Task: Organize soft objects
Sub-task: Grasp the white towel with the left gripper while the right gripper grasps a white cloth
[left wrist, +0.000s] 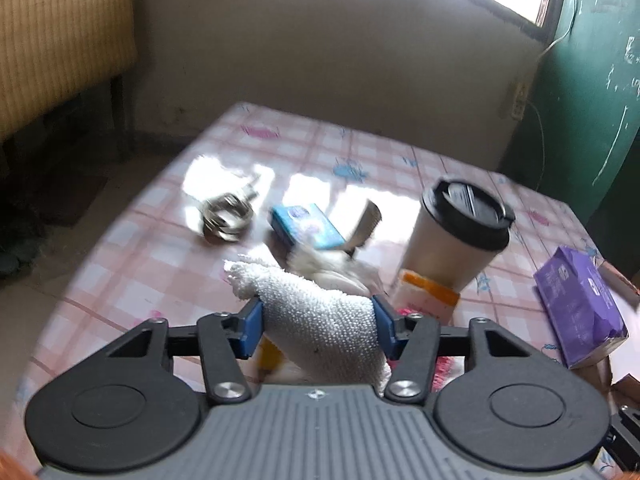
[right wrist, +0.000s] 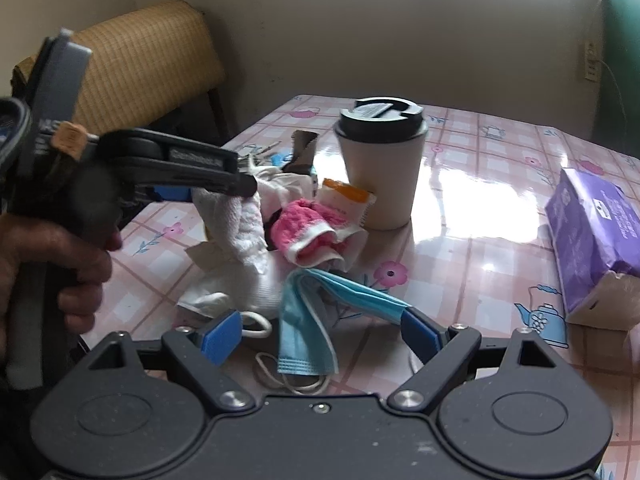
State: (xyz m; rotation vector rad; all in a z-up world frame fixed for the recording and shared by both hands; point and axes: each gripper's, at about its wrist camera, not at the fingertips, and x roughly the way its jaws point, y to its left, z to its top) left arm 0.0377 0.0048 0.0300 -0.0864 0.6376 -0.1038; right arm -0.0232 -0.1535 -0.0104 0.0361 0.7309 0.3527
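A: What is the biggest thing in front of you?

B: The table [right wrist: 500, 184] with its pink checked cloth. On it, far centre, stands your white cup [right wrist: 380, 168] with a black lid; at the right edge lies a purple packet [right wrist: 588, 232].

A: And the soft things?

B: They are heaped left of the cup: a pink sock [right wrist: 308, 228] just beside an orange sachet [right wrist: 346, 196], and a blue face mask [right wrist: 308, 320] lying nearest you.

A: What does your left gripper [left wrist: 318, 330] do?

B: Its blue pads are clamped on a white towel [left wrist: 320, 320], lifted above the heap.

A: Your right gripper [right wrist: 324, 336]?

B: Its jaws stand wide apart around the mask, the right pad touching it, gripping nothing.

A: Anything smaller?

B: A blue box [left wrist: 306, 226] and keys [left wrist: 226, 218] at the far left.
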